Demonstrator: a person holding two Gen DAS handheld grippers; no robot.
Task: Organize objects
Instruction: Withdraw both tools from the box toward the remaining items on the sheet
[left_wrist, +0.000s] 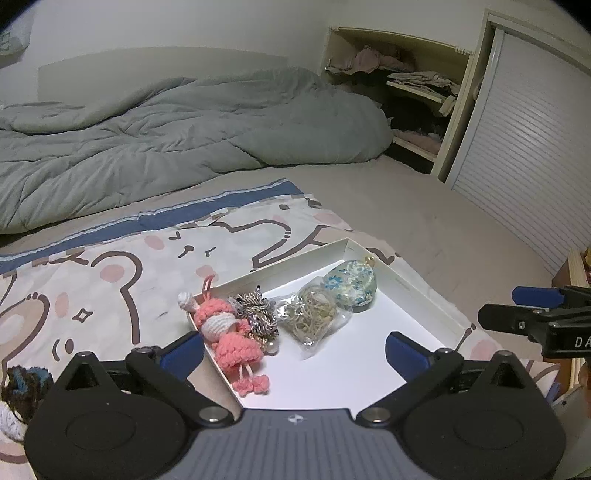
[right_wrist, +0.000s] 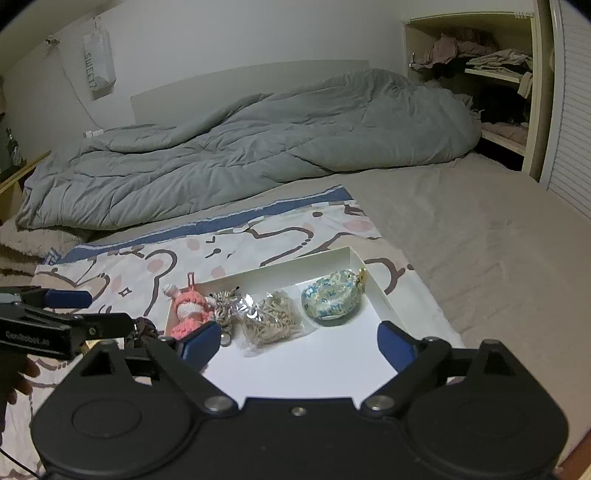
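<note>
A shallow white box (left_wrist: 406, 284) (right_wrist: 380, 295) lies on a bear-print cloth on the bed. Along its far side sit a pink crochet doll (left_wrist: 225, 332) (right_wrist: 188, 310), a silver braided hair tie (left_wrist: 258, 314) (right_wrist: 225, 306), a clear bag of rubber bands (left_wrist: 314, 317) (right_wrist: 273, 321) and a blue floral pouch (left_wrist: 351, 284) (right_wrist: 332, 299). My left gripper (left_wrist: 295, 350) hangs open over the box's near part, holding nothing. My right gripper (right_wrist: 298, 343) is open and empty over the same box. Each gripper shows at the edge of the other's view (left_wrist: 535, 306) (right_wrist: 70, 306).
A brown and blue crochet item (left_wrist: 22, 384) lies on the bear-print cloth (left_wrist: 110, 280) left of the box. A rumpled grey duvet (left_wrist: 166, 136) covers the far side of the bed. Shelves with clothes (left_wrist: 417, 85) and a slatted door (left_wrist: 524, 155) stand at the right.
</note>
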